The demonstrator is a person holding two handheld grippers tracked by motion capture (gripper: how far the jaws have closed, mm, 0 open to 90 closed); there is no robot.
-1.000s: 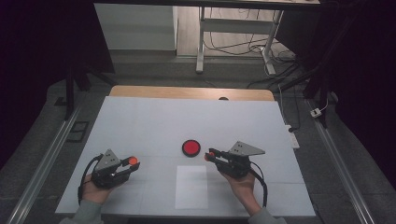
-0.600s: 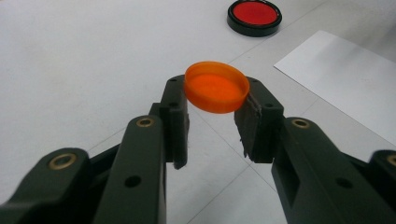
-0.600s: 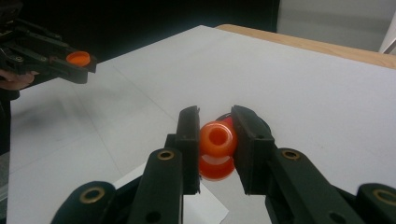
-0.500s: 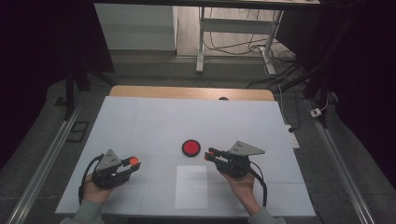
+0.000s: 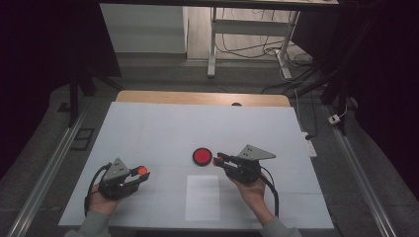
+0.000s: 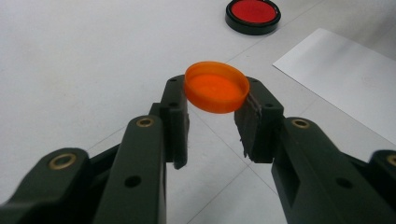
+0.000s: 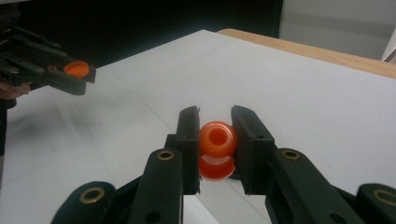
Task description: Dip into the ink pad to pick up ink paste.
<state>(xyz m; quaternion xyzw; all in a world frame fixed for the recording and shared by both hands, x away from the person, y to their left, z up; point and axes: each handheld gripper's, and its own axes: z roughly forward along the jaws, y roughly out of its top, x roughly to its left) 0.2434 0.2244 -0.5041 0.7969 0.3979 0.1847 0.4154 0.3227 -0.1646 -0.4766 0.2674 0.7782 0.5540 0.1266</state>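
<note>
High view: white table (image 5: 163, 123) w/ a red disc (image 5: 202, 156) in a black rim near its middle, the landmark here. Left gripper (image 5: 141, 174) sits well left of the disc and a bit nearer the person, jaws pointing toward the disc, an orange cap (image 5: 143, 170) at their tips. Right gripper (image 5: 217, 160) is just right of the disc, tips close beside its rim w/ something orange between them; touching the rim or not, can't tell. A white sheet (image 5: 203, 197) lies flat on the table just on the person's side of the disc, between the two hands. Left gripper view: jaws closed in on the orange cap (image 6: 216, 87), pinched by its rim at the tips, held about level, open side up, clear of the table; the disc (image 6: 252, 16) lies well beyond, the sheet (image 6: 345, 74) off to the right. Right gripper view: jaws clamped on an orange bottle (image 7: 217, 148), a small rounded one, its open neck facing away from the camera, a pad on each side; the left gripper (image 7: 81, 73) w/ the cap (image 7: 76, 68) shows far off at upper left.
</note>
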